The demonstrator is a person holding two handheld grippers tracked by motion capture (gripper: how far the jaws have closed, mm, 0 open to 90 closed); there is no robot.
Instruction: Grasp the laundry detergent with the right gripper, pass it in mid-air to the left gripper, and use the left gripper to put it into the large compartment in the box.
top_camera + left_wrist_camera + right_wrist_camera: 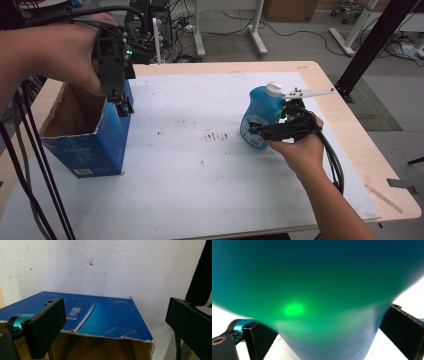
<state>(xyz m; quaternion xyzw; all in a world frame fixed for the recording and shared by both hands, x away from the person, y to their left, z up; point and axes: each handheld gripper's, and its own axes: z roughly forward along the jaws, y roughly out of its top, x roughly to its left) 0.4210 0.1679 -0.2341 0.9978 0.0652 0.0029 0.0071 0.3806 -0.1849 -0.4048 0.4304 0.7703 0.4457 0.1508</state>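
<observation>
1. Over on the right, the right gripper (260, 131) has its jaws on either side of the blue bottle (260, 112), pinching it low on the body.
2. That bottle stands on the white sheet (200, 165) covering the table (350, 145), right of centre, leaning a touch to the right, its white cap (274, 89) on top.
3. From the right gripper view the bottle looms huge and blurred, blue-green with a bright green glint on it, and a black jaw sits against each flank of its lower body.
4. The hand (300, 150) behind that gripper comes in from the bottom right, with a black cable (334, 165) trailing back along the forearm.
5. Now to the left: the left gripper (121, 107) hangs pointing down over the right-hand wall of the blue box (102, 145), right at its torn top edge.
6. Its jaws are spread wide. In the left gripper view one jaw sits over the box's open brown inside, the other well off past the box's corner above the sheet, with nothing between them but the box's torn rim (107, 335).
7. The box stands upright at the left edge of the sheet, open at the top, brown cardboard (75, 112) showing inside.
8. Box and bottle are well apart, with bare, smudged sheet between them.
</observation>
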